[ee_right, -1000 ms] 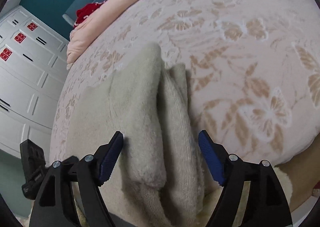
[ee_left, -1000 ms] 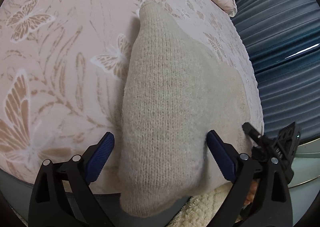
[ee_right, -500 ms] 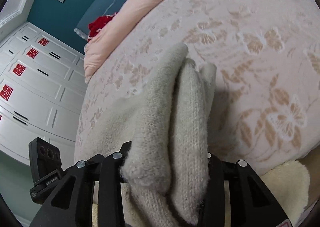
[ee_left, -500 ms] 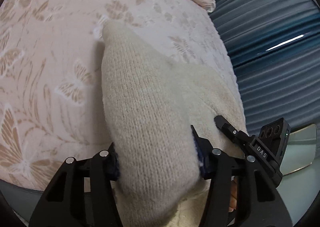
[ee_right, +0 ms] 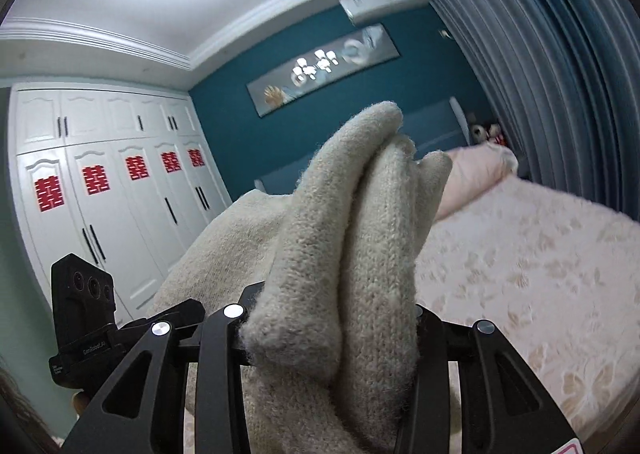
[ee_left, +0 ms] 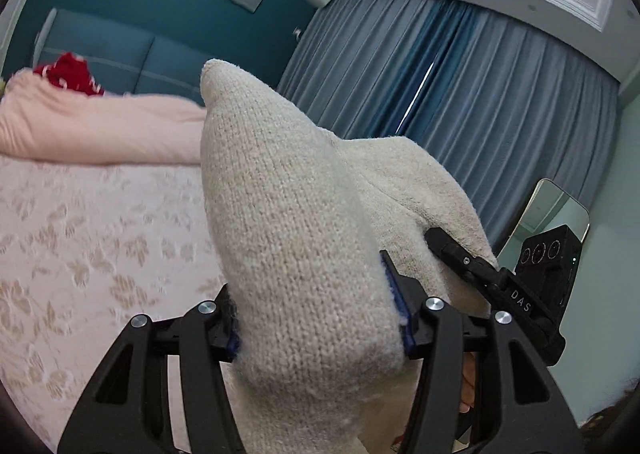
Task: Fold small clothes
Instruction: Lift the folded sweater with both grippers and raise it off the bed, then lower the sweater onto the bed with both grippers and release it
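Note:
A cream knitted garment (ee_left: 304,238) is lifted off the bed and held between both grippers. My left gripper (ee_left: 316,326) is shut on a thick fold of it, and the knit bulges up over the jaws. My right gripper (ee_right: 332,330) is shut on several bunched layers of the same garment (ee_right: 360,238), which stand up in front of the camera. The right gripper's body (ee_left: 532,294) shows in the left wrist view, and the left gripper's body (ee_right: 84,314) shows in the right wrist view. The blue pads are mostly hidden by the knit.
The bed with a pink butterfly-patterned cover (ee_left: 80,262) lies below, also in the right wrist view (ee_right: 528,270). A pink pillow (ee_left: 92,130) and a red item (ee_left: 68,72) are at its head. Blue curtains (ee_left: 460,94), a white wardrobe (ee_right: 104,190) and a mirror (ee_left: 560,210) surround it.
Both grippers closed on the garment where it lay on the bed, then lifted it and tilted up, so the views now look across the room instead of down at the bed.

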Motion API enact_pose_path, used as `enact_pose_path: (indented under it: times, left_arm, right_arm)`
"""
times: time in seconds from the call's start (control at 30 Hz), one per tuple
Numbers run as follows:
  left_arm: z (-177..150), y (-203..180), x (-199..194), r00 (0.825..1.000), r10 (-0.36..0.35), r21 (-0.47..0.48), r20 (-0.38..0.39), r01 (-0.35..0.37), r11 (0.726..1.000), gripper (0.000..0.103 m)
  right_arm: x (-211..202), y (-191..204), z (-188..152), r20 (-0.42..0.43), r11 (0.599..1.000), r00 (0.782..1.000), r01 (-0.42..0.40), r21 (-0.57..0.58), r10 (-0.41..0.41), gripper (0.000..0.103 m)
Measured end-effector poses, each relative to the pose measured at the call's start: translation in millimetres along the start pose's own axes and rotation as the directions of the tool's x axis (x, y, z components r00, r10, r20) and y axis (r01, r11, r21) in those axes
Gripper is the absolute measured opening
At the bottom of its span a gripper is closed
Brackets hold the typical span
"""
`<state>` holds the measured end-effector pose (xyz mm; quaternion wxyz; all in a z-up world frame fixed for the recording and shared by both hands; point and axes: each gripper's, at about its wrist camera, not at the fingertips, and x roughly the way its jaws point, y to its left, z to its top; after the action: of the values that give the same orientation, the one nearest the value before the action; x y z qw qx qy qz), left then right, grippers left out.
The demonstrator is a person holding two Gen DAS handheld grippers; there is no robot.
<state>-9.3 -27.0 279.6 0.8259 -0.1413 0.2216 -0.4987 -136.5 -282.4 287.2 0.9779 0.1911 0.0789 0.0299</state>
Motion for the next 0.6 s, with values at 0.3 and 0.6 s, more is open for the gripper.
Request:
enact_pose_path:
  times: [0.3,0.6]
  left_arm:
    - [47,16,-109,0.976,0.051,0.155,0.211,-0.085,0.984,0.056]
    - [-48,173,-100,0.952,0.304,-0.040,0.009,-0.304,0.952,0.082]
  right_arm:
    - [32,86,24,0.082,0.973,0.974,-0.199,-0.121,0.210,0.040]
    - [168,68,-129,-0.286,0.978,0.935,-0.200,0.067,0.211,0.056]
